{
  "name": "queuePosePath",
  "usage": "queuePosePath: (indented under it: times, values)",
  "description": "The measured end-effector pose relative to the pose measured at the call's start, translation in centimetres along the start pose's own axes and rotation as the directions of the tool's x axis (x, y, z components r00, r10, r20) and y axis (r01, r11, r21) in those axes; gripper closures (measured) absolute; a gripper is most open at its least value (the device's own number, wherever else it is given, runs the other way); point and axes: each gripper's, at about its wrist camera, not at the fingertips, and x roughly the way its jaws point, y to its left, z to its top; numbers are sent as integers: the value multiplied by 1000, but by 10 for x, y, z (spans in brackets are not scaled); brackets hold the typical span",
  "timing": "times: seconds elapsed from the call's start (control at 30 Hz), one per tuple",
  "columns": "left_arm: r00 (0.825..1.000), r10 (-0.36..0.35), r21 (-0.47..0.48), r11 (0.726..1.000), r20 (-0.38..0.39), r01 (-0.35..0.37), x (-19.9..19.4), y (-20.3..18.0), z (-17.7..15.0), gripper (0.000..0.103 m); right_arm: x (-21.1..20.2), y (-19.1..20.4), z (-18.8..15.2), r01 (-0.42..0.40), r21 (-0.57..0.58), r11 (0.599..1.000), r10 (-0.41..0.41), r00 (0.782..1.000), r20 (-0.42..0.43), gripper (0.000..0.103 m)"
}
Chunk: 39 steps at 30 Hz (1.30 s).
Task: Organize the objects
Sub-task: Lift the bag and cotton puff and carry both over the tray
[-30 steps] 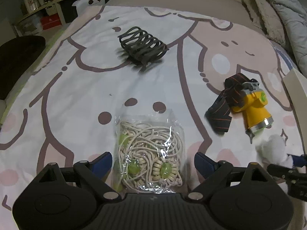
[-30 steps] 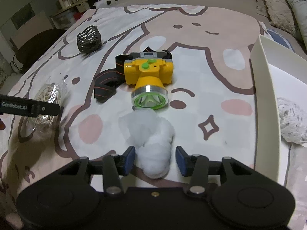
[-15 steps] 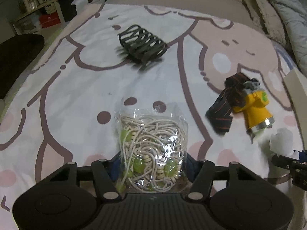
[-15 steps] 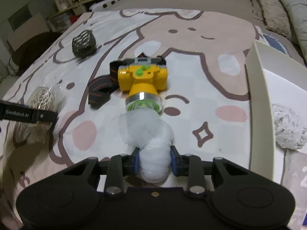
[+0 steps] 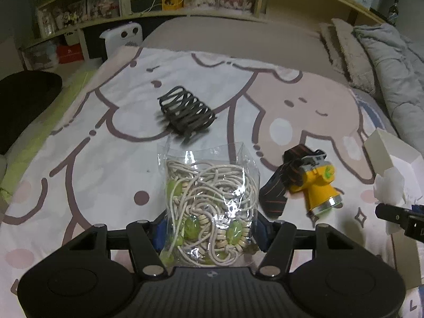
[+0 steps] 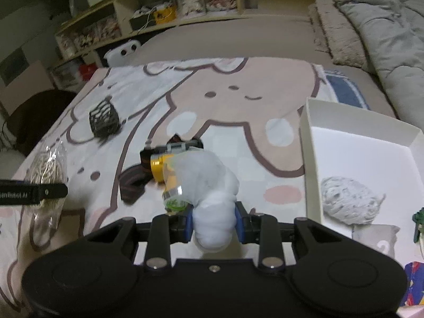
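Clear plastic bag of cord and beads (image 5: 209, 206) — cream cord, pale wooden rings, green beads — sits between the blue pads of the left gripper (image 5: 209, 232), jaws closed on its lower half. Bag stands upright out of the jaws, top edge free; it appears clear of the bedspread (image 5: 106, 159), though the contact point is hidden behind the gripper body.

White cotton wad (image 6: 212, 198) is clamped in the right gripper (image 6: 213, 224), pads pressing both sides, the loose upper part flopping forward and partly covering the yellow headlamp (image 6: 161, 168) behind it. Pinched low, probably because the soft bulk would slip otherwise.

Headlamp lies on the bedspread with its dark striped strap (image 5: 275, 193) trailing beside it; lens end points toward the camera in the right wrist view. Black hair claw (image 5: 186, 112) farther off, well apart from both grippers.

White open box (image 6: 307, 137) stands at the right of the bedspread — a grey-white knitted bundle (image 6: 349, 200) already inside. Judged: the box is the collecting place, and both held items are likely headed there, cotton wad being nearer. Headlamp and claw not yet dealt with.

Shelves with clutter at the back; grey bedding far right.
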Motion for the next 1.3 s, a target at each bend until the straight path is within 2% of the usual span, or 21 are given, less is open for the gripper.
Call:
queuePosePath:
  times: [0.37,0.53,0.7,0.97,1.3]
  values:
    - [997,-36,31,999,75,34,-22,-15,13,41,-21,4,20,-6,14,1000,5,999,51,72]
    - [994,-48,58,997,100,42,-25,-27,24,41,-26,-1,30,24,20,1000,-26,997,67,71]
    - [994,-58,89,995,90,50,-14,-48,30,41,-29,-11,32,71,47,996,-76,992,101,72]
    - [990,-110,157,983,85,96,5,-101,44,41,-32,-47,32,137,67,988,-144,981,130,71]
    - [972,-223,271,943,74,196,16,-194,65,41,-44,-120,28,226,196,954,-254,958,134,71]
